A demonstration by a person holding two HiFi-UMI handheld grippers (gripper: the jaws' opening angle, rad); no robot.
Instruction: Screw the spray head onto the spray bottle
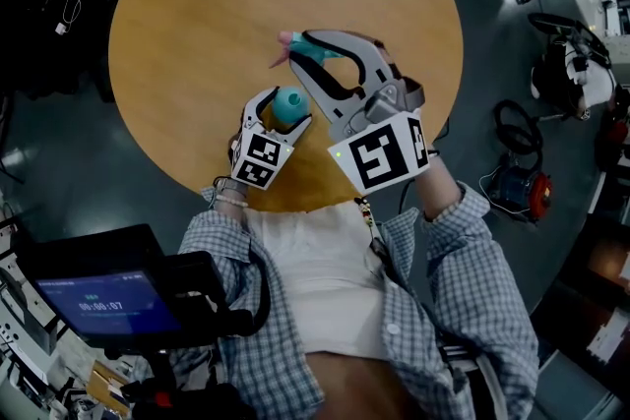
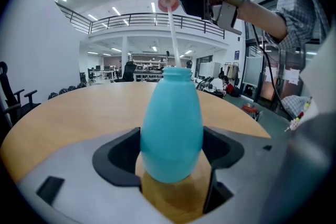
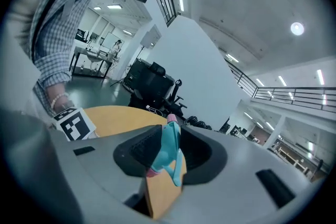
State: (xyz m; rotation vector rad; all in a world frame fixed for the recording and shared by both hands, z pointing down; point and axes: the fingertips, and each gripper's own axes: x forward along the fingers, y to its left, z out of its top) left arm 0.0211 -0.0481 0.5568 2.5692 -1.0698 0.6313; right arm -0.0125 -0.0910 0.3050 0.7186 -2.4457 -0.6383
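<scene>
The bottle (image 2: 171, 128) is held in the wide left gripper (image 1: 285, 109); the spray head (image 3: 169, 152), pinched by the half-closed right gripper (image 1: 313, 49), should be lowered straight

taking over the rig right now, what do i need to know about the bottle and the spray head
Left gripper: shut on the teal bottle, gripping its lower body, with the neck up and uncapped.
Right gripper: shut on the spray head, held above the bottle and not seated.
The dip tube hangs from the head down to the bottle mouth; whether its tip is inside cannot be told.
Both parts are over the near part of the round wooden table.
Done: both parts gripped, head roughly over the neck.
Left: lower the head onto the neck and screw it tight.
</scene>
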